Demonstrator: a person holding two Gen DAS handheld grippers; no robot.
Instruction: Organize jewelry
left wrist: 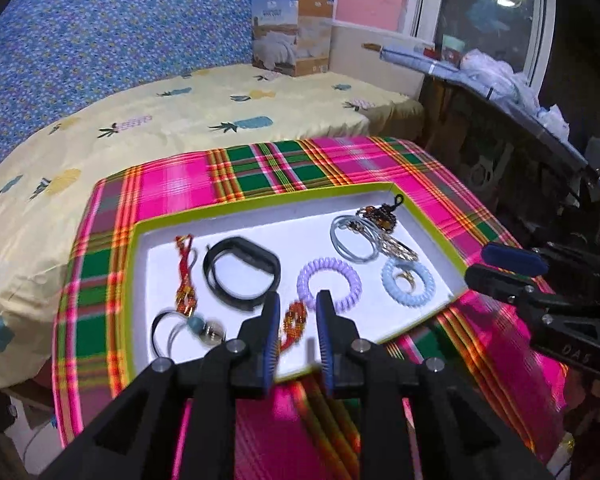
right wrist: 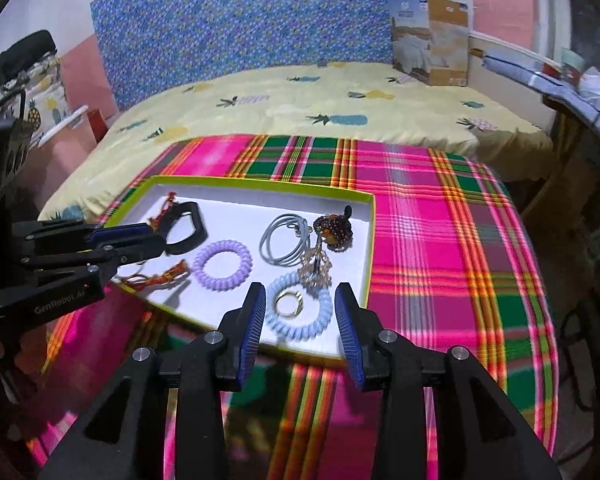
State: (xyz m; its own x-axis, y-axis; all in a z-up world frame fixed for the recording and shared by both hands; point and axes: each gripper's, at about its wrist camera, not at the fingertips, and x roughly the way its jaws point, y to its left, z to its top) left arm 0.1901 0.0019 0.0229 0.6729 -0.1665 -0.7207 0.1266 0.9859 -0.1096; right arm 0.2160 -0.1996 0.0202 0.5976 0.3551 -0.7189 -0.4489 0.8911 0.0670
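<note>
A: Where does the jewelry lie?

B: In the shallow white tray [left wrist: 256, 216] with the lime-green rim, on the pink and green plaid cloth [left wrist: 260, 168]; along its left side a red and gold beaded cord [left wrist: 185, 276], then a black wristband [left wrist: 242, 272], a lilac coil tie [left wrist: 329, 283] and a pale blue coil tie [left wrist: 408, 284] with a gold ring [right wrist: 288, 302] inside its loop.

A: And at the far end?

B: A grey cord loop [left wrist: 352, 238] beside a brown beaded piece [right wrist: 334, 228]; a clear beaded piece [right wrist: 318, 268] lies just below them.

A: The left gripper [left wrist: 298, 312]?

B: Its jaws stand apart with nothing pressed between them; a red beaded bracelet [left wrist: 294, 322] lies on the tray floor, seen through the gap; near the left corner sit dark thin hoops [left wrist: 168, 332] and a bead charm [left wrist: 204, 328].

A: The right gripper [right wrist: 300, 308]?

B: Parted wider, empty; in its own view the pale blue coil tie and the ring show between the fingers, lying flat on the tray, untouched by the pads.

A: Behind the table?

B: A bed with a pineapple-print sheet [right wrist: 340, 108] and a cardboard box [right wrist: 432, 40] on it.
</note>
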